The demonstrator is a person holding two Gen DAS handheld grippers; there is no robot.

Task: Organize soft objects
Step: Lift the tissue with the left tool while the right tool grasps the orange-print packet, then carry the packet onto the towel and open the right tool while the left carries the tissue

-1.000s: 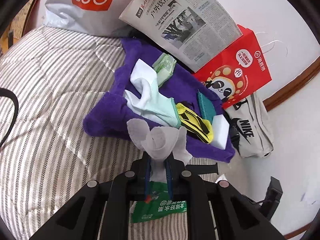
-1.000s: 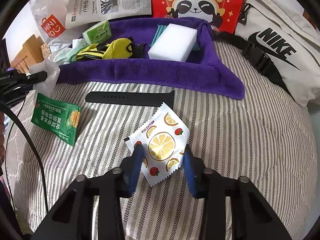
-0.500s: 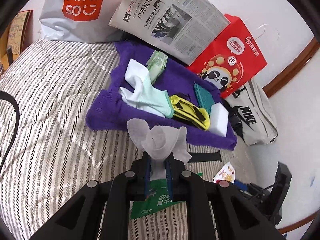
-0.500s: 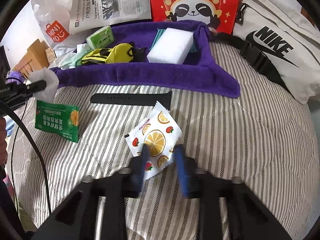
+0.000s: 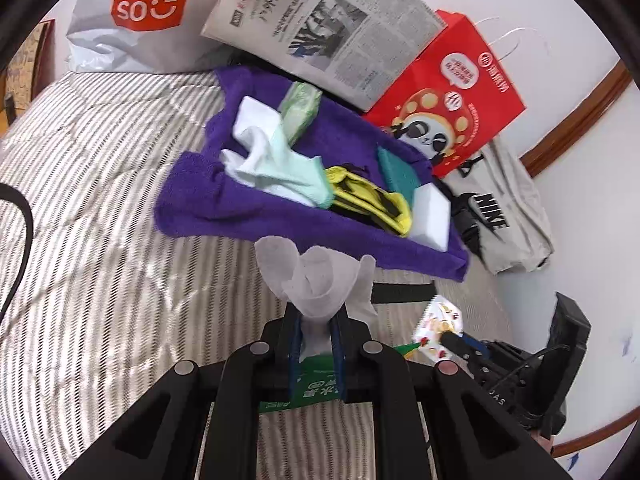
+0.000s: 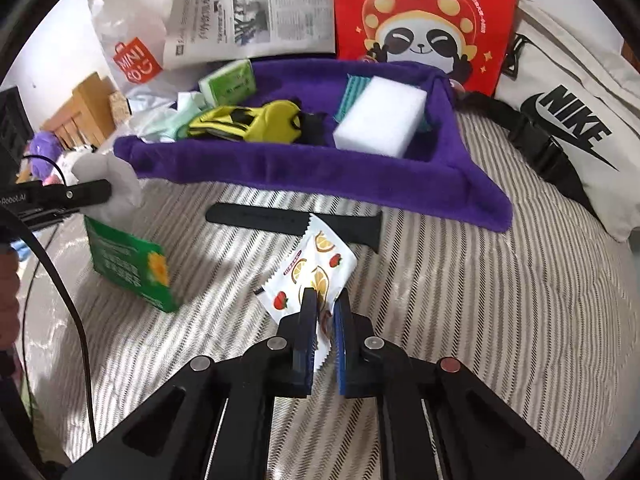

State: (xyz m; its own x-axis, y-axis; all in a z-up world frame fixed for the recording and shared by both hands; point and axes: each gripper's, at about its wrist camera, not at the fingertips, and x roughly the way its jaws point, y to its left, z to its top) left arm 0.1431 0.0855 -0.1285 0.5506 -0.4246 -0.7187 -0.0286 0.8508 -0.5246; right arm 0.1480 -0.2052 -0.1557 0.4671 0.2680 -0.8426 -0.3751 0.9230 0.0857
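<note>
My left gripper (image 5: 316, 320) is shut on a crumpled white tissue (image 5: 316, 276) and holds it above the striped bed, in front of the purple towel tray (image 5: 224, 204). The tray holds white and mint socks (image 5: 276, 164), a yellow-black glove (image 5: 372, 200), a white sponge (image 5: 432, 216) and a green packet (image 5: 300, 112). My right gripper (image 6: 324, 312) is shut on a white fruit-print sachet (image 6: 312, 272) and has it lifted off the bed. The left gripper with its tissue (image 6: 116, 184) shows at the left of the right wrist view.
A black watch strap (image 6: 288, 220) lies in front of the tray (image 6: 304, 172). A green sachet (image 6: 128, 264) lies at left. A red panda bag (image 6: 420, 20), newspaper (image 6: 248, 8), Miniso bag (image 5: 132, 12) and Nike bag (image 6: 568, 120) stand behind.
My right gripper has closed on the fruit-print sachet and raised it. My left gripper has pulled back and up with the tissue, away from the tray.
</note>
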